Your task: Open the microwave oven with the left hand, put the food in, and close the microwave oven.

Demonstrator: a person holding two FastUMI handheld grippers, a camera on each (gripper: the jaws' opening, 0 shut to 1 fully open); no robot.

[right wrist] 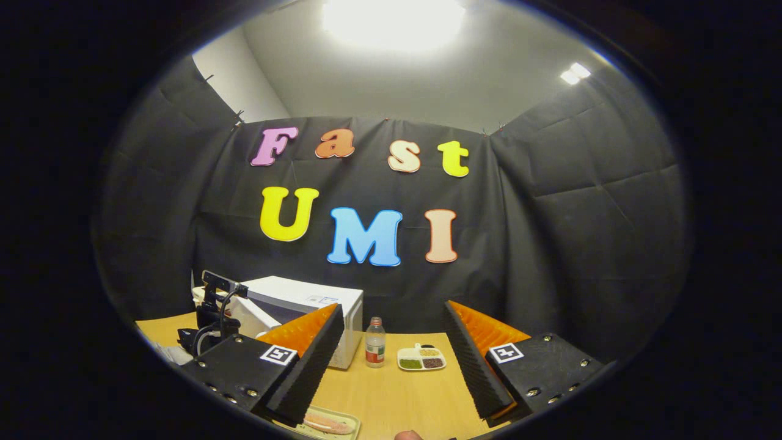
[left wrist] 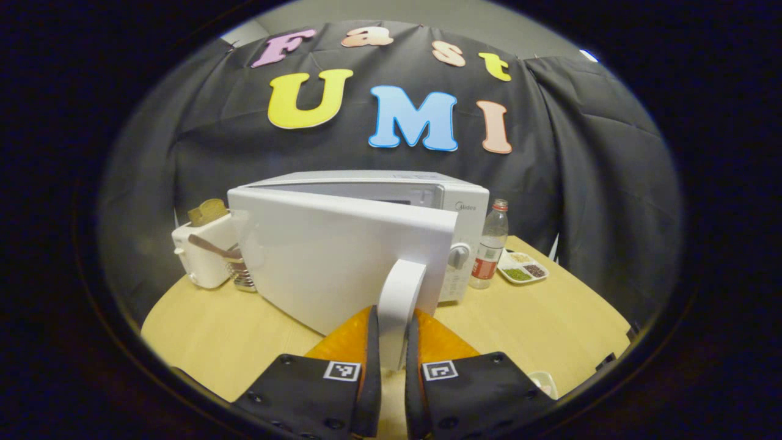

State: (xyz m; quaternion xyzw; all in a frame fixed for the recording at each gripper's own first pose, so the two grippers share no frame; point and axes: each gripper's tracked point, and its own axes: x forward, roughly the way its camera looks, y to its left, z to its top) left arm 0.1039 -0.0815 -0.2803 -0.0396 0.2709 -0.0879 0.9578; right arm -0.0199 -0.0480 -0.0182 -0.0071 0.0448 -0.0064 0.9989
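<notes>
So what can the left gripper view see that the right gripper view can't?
Left gripper view: the left gripper with its jaws pinching the door handle, a white toaster and a metal cup with a spoon.

Right gripper view: the right gripper with its jaws wide apart, and a tray of food below them.

Both: the microwave, the bottle, the sectioned dish and the wooden table.

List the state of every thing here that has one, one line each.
Microwave door: partly open.
Door handle: clamped between fingers.
Left gripper: shut on handle.
Right gripper: open, holding nothing.
Bottle: upright, capped.
Toaster: bread sticking up.
Food tray: on table.
</notes>
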